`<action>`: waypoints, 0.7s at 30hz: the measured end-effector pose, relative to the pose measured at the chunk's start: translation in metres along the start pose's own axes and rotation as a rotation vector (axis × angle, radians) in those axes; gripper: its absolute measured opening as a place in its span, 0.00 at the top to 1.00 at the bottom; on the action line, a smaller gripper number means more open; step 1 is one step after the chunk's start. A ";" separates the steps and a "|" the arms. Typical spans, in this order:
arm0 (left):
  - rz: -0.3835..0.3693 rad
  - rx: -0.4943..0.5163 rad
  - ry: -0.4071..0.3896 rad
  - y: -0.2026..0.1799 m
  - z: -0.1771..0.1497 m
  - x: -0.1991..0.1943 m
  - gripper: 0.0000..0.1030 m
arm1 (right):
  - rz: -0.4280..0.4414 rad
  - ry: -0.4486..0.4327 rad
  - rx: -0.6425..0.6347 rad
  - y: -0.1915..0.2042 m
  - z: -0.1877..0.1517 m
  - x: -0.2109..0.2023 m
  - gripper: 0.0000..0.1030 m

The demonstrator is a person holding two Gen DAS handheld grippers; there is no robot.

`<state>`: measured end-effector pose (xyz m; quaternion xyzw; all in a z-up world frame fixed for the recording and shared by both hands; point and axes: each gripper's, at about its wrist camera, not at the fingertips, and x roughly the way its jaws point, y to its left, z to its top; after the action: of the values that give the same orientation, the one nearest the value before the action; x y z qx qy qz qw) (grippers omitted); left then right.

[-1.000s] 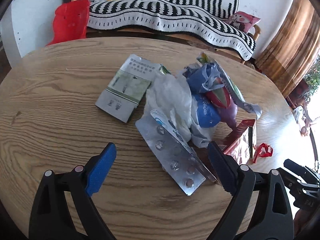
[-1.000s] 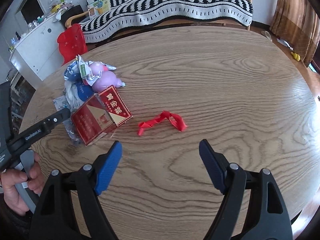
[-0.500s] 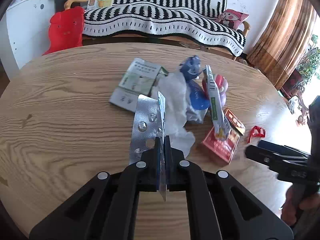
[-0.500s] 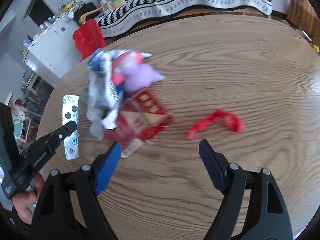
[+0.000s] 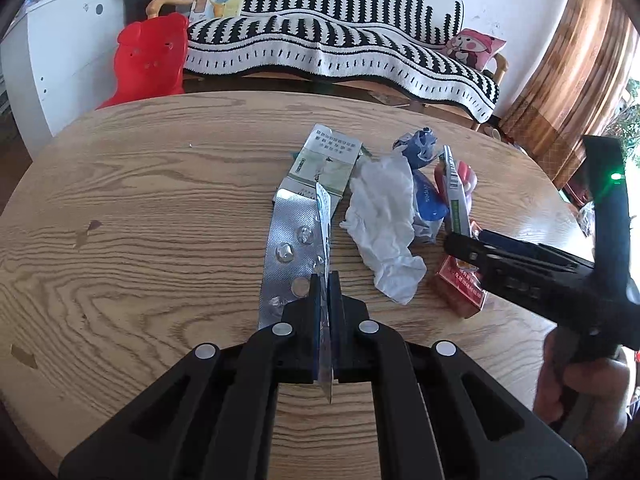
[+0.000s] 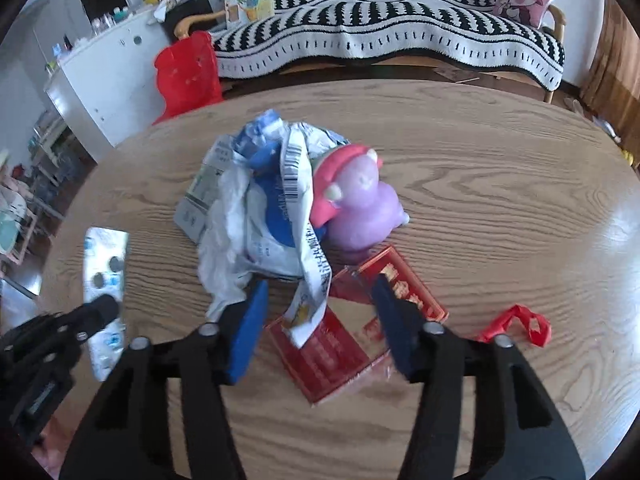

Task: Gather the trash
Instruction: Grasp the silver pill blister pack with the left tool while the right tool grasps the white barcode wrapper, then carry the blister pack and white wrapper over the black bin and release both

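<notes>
My left gripper [image 5: 327, 280] is shut on a silver pill blister pack [image 5: 290, 252] and holds it above the wooden table [image 5: 140, 208]; the pack also shows in the right wrist view [image 6: 105, 280]. My right gripper [image 6: 320, 300] is open, its fingers on either side of a red cigarette box [image 6: 352, 332] with a printed wrapper strip [image 6: 304, 216] lying over it. Behind lie a crumpled white tissue [image 5: 386, 224], a blue wipes packet [image 5: 428, 200], a green-and-white carton [image 5: 324, 168] and a purple toy figure [image 6: 360, 208].
A red ribbon scrap [image 6: 516, 324] lies right of the red box. Beyond the table stand a sofa with a black-and-white striped cover [image 5: 340, 48], a red plastic chair [image 5: 148, 64] and a white cabinet [image 5: 48, 60].
My left gripper closed on the blister pack and lifted it clear of the pile. My right gripper moved left to the red box, and its jaws have narrowed around it.
</notes>
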<state>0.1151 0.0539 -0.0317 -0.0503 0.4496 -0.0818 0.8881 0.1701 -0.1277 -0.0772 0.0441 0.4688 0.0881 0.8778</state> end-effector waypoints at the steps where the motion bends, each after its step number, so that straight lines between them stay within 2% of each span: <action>1: 0.001 0.002 -0.001 -0.001 0.001 0.000 0.97 | -0.004 -0.003 -0.004 -0.001 0.000 0.000 0.74; 2: 0.000 0.005 -0.001 -0.002 0.002 0.000 0.97 | 0.008 -0.001 -0.003 0.000 0.000 0.001 0.82; 4: -0.003 0.012 -0.004 -0.006 0.004 0.000 0.97 | 0.036 -0.018 0.004 0.002 0.001 -0.006 0.86; 7: 0.000 0.036 -0.020 -0.015 0.006 -0.002 0.97 | 0.041 -0.065 -0.027 0.005 -0.003 -0.029 0.87; 11: -0.022 0.063 -0.032 -0.035 0.010 -0.003 0.97 | 0.033 -0.098 -0.014 -0.019 -0.015 -0.061 0.87; 15: -0.071 0.108 -0.042 -0.074 0.007 -0.005 0.97 | -0.025 -0.115 0.047 -0.071 -0.030 -0.093 0.87; 21: -0.180 0.225 -0.053 -0.166 -0.006 -0.002 0.97 | -0.148 -0.114 0.212 -0.184 -0.076 -0.139 0.87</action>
<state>0.0923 -0.1090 -0.0065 0.0073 0.4077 -0.2096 0.8887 0.0521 -0.3359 -0.0359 0.1070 0.4268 -0.0294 0.8975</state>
